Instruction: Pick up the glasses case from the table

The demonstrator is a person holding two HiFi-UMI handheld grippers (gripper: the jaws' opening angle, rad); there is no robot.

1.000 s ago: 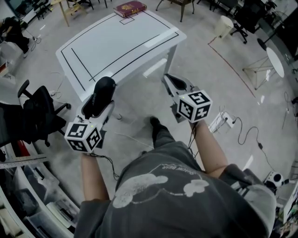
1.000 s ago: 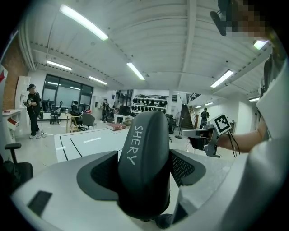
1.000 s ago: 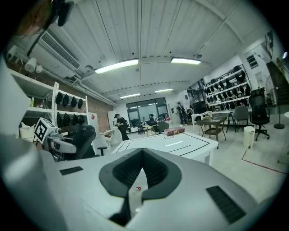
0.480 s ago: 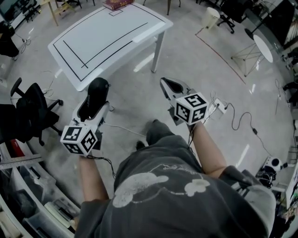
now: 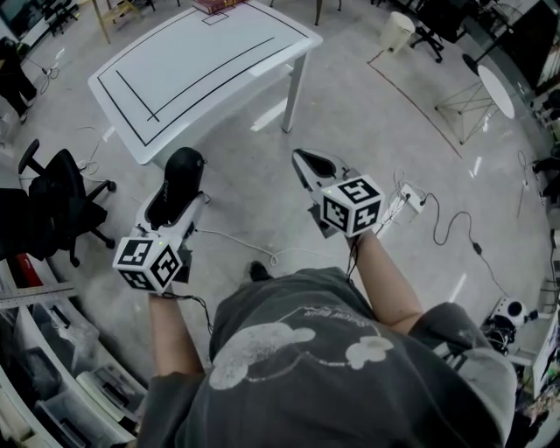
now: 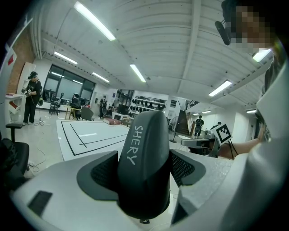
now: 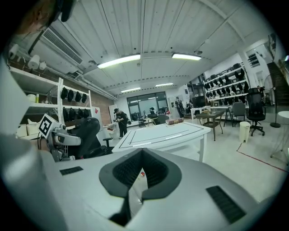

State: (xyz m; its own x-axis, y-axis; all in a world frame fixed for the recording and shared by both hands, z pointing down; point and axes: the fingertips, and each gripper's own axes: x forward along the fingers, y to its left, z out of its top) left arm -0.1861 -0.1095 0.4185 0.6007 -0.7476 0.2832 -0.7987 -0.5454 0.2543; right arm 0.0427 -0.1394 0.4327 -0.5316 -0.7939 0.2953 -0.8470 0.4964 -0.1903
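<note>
Both bare forearms reach forward from the sleeves of a grey T-shirt (image 5: 350, 385), roughly parallel, and each gripper points away from the person and slightly down over the pale, glossy floor (image 5: 367, 114). The left gripper (image 5: 179, 194) is held a little lower in the head view than the right gripper (image 5: 308, 163). Each has a white cube printed with black square markers at its rear end.

The left gripper's jaws are clenched on the glasses case (image 5: 187, 166). In the left gripper view their black, finely ribbed pads press on the case's two long sides, and its rounded end sticks out past the jaws. The case is a smooth, matte black, oblong shell with softly rounded edges and the pale lettering "SHERY" along its top. It hangs in the air above the floor, off the surface (image 5: 201, 61) and short of its near corner.

The right gripper's jaws are drawn together with nothing between them. Their tips meet, and only the hollow between the ribbed black pads is left.

The surface is a white rectangular tabletop on slim white legs, marked with thin black lines. A dark red book (image 5: 215, 5) lies at its far edge. A black office chair (image 5: 61, 188) stands to its left, and a white power strip (image 5: 408, 196) with its cable lies on the floor by the right gripper.
</note>
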